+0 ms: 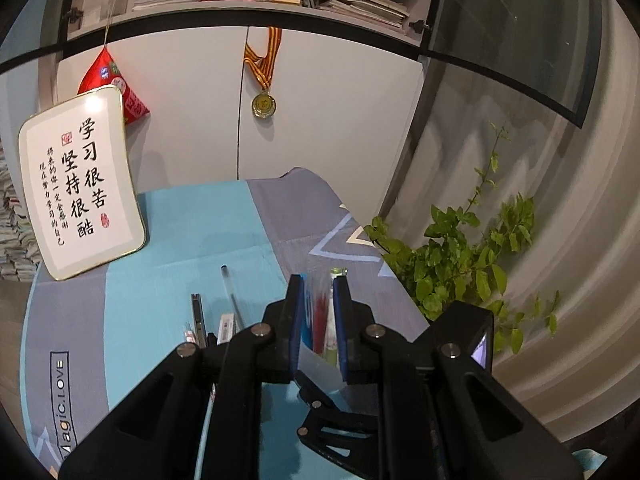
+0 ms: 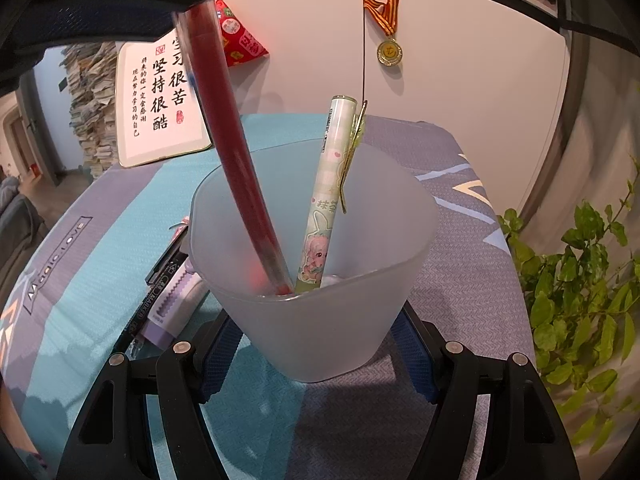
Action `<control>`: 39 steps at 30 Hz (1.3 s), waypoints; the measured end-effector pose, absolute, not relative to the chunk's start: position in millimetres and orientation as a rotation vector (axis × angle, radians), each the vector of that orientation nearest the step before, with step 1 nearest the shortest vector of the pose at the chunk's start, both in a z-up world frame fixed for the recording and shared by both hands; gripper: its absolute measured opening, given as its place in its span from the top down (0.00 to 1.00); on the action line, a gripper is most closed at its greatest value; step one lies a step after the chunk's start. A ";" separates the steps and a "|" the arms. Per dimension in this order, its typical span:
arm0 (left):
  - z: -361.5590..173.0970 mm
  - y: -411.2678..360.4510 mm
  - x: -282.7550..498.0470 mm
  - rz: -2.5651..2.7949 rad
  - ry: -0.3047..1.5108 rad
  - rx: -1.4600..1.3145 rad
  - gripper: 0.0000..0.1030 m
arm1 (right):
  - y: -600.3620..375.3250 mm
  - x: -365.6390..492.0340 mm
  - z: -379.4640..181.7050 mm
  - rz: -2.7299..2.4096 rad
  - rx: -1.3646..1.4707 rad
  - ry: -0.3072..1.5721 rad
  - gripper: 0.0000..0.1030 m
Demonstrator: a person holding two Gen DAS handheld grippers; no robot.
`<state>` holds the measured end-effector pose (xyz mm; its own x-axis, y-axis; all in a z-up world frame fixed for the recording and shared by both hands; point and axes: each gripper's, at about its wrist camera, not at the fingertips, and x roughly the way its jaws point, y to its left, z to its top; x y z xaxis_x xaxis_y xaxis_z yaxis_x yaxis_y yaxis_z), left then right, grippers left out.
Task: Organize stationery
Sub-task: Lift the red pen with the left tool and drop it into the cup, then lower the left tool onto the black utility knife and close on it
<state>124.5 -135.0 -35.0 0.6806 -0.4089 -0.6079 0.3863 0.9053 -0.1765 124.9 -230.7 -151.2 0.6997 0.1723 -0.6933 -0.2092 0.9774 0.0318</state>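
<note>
Right gripper (image 2: pixel 316 360) is clamping the frosted pen cup (image 2: pixel 320 320) from both sides, the cup standing on the cloth-covered bench (image 2: pixel 460 300). Left gripper (image 1: pixel 319 280) is pinching the red pen (image 2: pixel 232 160) near its top, jaws nearly closed; the pen's tip is resting at the cup's bottom beside a green pen (image 2: pixel 328 192). More pens (image 1: pixel 216 320) are lying loose on the cloth left of the cup.

Left claw (image 1: pixel 320 312): matte black linkage arms with triangular cut-outs, silver round pivot screws, two flat fingers (image 1: pixel 297 320) faced with blue textured pads. Right claw (image 2: pixel 316 360): the same build — black arms, silver screws, blue ribbed pads (image 2: pixel 218 354).
</note>
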 end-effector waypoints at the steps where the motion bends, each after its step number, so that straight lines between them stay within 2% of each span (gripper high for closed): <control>1: -33.8 -133.4 123.6 -0.446 0.689 -0.037 0.82 | -230.8 125.2 -151.3 0.212 -0.051 0.768 0.29; 4: -27.8 -125.6 118.7 -0.446 0.674 -0.049 0.69 | -232.5 124.9 -151.2 0.212 -0.053 0.768 0.29; 6: -23.3 -120.0 114.8 -0.428 0.652 -0.036 0.68 | -233.0 123.3 -151.3 0.211 -0.056 0.768 0.29; 11: -26.9 -95.9 120.6 -0.334 0.650 -0.028 0.69 | -231.6 122.9 -151.2 0.208 -0.061 0.768 0.29; 19: -67.0 -64.3 143.5 -0.231 0.793 -0.056 0.70 | -229.7 123.0 -151.1 0.205 -0.068 0.771 0.29; 33: -118.5 -70.2 199.3 -0.199 0.936 -0.043 0.71 | -228.4 122.0 -151.2 0.203 -0.074 0.772 0.29; 39: -137.7 -81.7 224.2 -0.202 1.011 -0.046 0.76 | -229.6 122.8 -151.9 0.205 -0.069 0.773 0.29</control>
<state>224.2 -81.7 -137.7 0.5138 -0.1893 -0.8368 0.1465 0.9804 -0.1318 122.8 -229.6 -151.9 0.6968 0.1584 -0.6995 -0.2092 0.9778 0.0130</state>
